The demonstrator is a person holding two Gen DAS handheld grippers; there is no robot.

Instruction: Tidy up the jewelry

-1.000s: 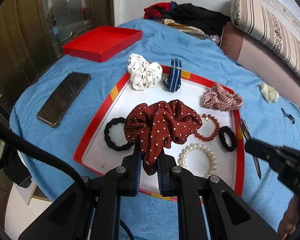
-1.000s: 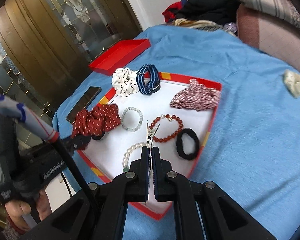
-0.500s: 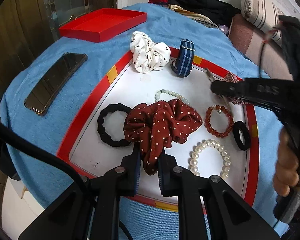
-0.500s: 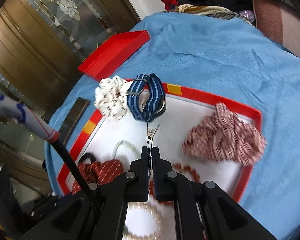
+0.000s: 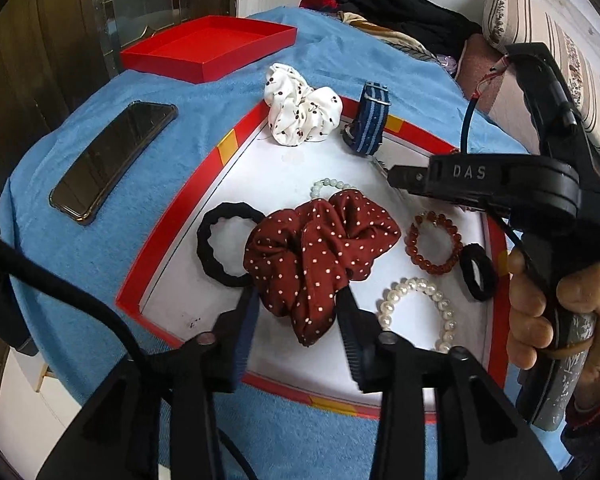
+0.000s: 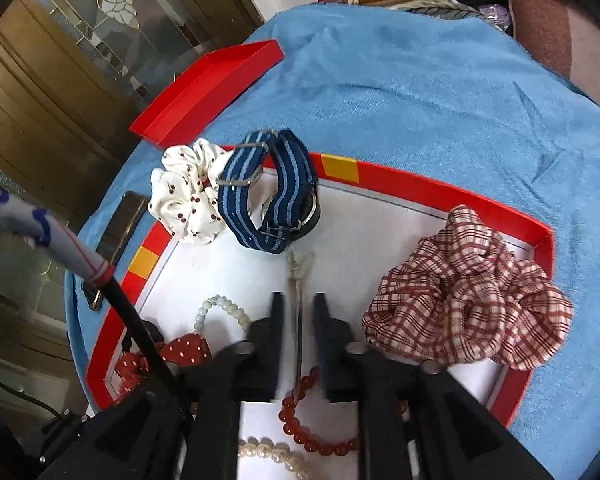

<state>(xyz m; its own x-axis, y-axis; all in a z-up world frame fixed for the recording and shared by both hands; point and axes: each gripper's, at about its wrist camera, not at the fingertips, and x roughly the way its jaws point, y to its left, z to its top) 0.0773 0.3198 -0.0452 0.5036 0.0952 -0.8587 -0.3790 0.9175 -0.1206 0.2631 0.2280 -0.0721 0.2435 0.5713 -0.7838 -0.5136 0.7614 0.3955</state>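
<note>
The hair clip (image 6: 299, 280) lay lengthwise between the spread jaws of the right gripper (image 6: 298, 308), pointing at the striped strap (image 6: 268, 188); the left gripper (image 5: 298, 312) gaped around the red scrunchie (image 5: 320, 256).

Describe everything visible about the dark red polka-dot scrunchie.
The dark red scrunchie is gathered, soft-looking fabric with small white dots, bunched into loose folds. It lies on the white floor of the red-rimmed tray, one fold trailing down between the spread fingers of the left gripper, which look clear of it. It overlaps the black hair tie and part of the pale green bead bracelet.
</note>
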